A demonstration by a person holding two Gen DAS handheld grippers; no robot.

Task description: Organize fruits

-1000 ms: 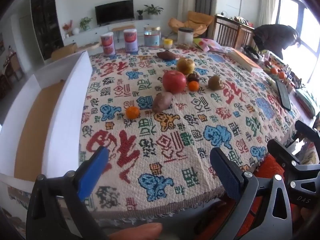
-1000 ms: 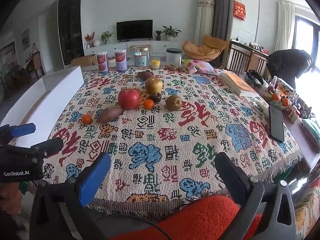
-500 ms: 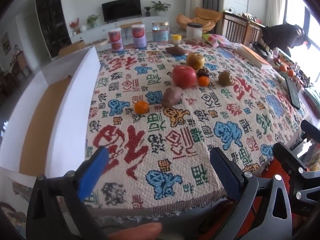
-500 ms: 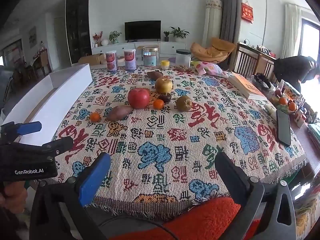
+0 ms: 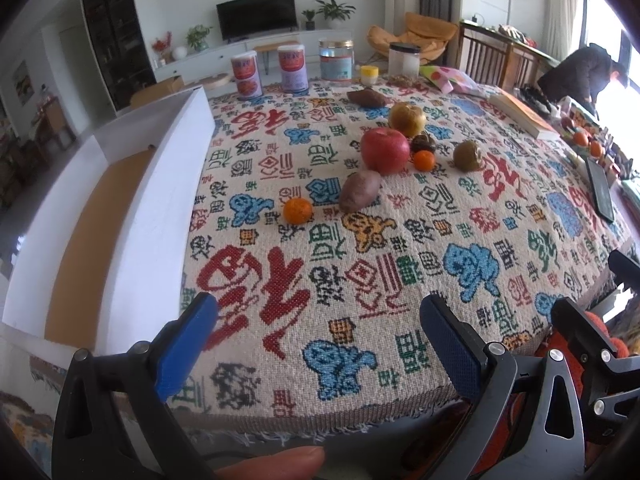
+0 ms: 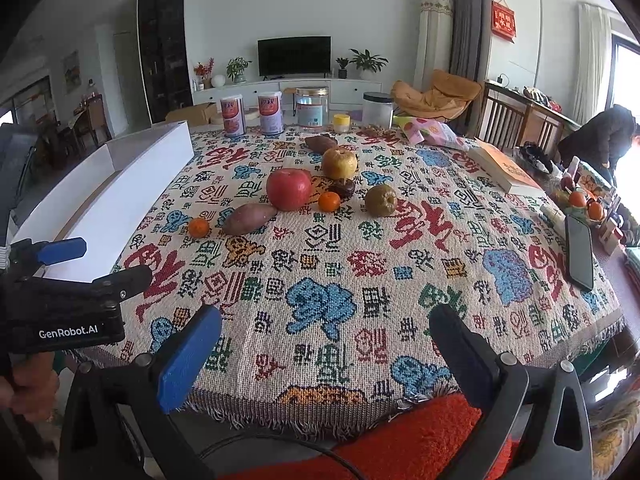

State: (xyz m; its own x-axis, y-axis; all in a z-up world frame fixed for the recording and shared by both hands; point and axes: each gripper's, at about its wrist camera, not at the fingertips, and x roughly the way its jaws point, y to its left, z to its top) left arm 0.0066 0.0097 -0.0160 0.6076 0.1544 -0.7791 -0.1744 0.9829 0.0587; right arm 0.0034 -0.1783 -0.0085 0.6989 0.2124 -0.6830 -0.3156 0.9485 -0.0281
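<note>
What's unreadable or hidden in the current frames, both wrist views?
- White box: in the left wrist view its near end runs behind the left hand-held gripper; in the right wrist view its near wall hides the floor.
- Tin labels: too small to read in either view.
- Dark fruit behind the red apple: kind unclear.
- Sweet potato at the back: partly hidden by the yellow apple, right wrist view.

Bright daylight enters from the window at right, blown out to glare. Both views are sharp. Fisheye bending and dark corners mark the edges.

The white box is cut off at the left edge; the jar labels are unreadable.
</note>
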